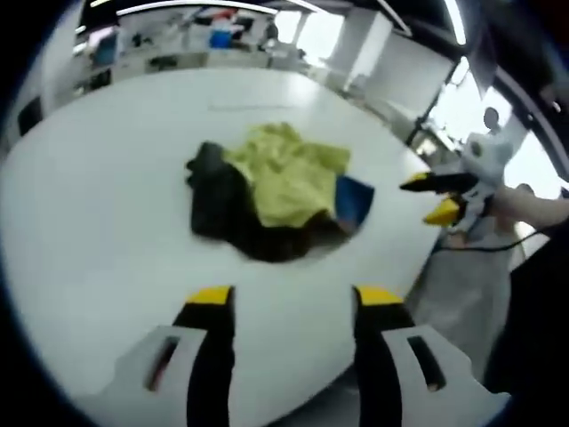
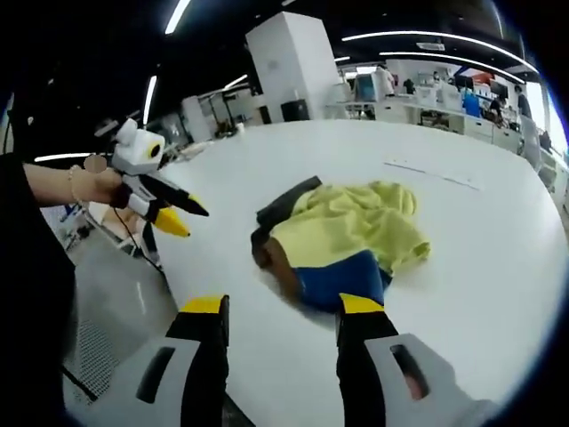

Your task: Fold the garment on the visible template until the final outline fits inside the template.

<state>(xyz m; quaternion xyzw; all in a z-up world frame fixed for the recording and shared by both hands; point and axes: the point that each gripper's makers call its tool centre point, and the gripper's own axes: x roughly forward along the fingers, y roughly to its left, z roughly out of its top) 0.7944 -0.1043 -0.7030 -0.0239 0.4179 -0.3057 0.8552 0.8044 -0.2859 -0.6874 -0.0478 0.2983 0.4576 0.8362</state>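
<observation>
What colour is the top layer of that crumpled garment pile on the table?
Pale yellow-green top layer, over black and blue parts; clearest in the right gripper view.

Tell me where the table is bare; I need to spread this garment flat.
Bare white table lies between the crumpled garment pile and the left gripper, and beyond the pile toward the far edge. In the right gripper view, bare table runs right of the pile. Only the pile's spot is crowded.

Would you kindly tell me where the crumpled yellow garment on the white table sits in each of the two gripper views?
Left gripper view: the crumpled yellow garment lies just above centre, on a dark cloth.
Right gripper view: it lies right of centre, above this gripper's jaws.
Shared landmark: the blue cloth patch peeking from under the yellow garment, on the white table.
</observation>
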